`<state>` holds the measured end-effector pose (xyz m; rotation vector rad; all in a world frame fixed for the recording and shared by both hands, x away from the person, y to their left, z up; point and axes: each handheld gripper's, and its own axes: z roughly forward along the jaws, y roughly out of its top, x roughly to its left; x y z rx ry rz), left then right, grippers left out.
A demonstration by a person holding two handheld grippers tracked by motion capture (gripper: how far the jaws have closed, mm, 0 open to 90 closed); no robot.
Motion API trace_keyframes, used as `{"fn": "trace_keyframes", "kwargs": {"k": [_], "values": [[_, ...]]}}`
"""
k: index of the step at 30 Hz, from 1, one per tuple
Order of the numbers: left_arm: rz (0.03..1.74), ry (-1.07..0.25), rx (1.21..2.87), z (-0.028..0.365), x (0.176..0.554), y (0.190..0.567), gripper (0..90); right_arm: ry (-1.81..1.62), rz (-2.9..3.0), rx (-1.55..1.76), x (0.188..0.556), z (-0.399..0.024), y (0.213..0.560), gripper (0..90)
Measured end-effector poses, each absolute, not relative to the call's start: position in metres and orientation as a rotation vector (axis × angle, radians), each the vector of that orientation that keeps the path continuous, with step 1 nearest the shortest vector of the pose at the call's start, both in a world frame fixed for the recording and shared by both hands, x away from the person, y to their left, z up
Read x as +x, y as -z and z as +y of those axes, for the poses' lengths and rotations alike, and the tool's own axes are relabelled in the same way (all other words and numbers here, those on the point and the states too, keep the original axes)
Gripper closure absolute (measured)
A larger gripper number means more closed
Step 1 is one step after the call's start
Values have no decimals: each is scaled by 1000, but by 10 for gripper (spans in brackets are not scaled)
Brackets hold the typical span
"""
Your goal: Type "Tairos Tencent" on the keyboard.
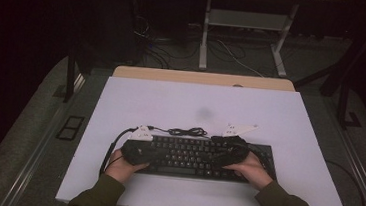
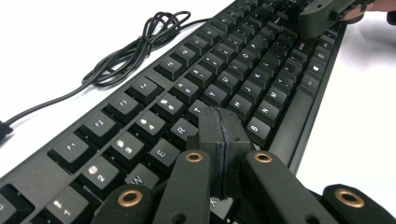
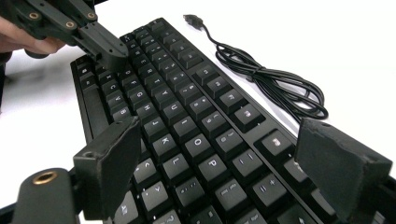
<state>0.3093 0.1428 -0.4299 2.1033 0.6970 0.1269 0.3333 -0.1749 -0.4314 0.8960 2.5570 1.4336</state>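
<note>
A: Since the keyboard lies flat at the near middle of the white table, how should the left gripper press a key?

B: Straight down, I'd say, with its jaws pressed together as one tip over the keys near T and G, so neighbours stay untouched.

A: And the right gripper?

B: Its jaws stand wide apart, empty, above the keys around O, P and L; better to close them before typing.

A: The keyboard itself?

B: Black, with pale legends; its cable lies coiled just behind, the plug loose.
</note>
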Motion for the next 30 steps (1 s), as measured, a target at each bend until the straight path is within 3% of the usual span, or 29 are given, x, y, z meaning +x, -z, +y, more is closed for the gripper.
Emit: {"fn": "trace_keyframes", "kwargs": {"k": [30], "values": [[761,-182,2133,148,326,434,892,-1416,2535,932,328,-187,433,145]]}}
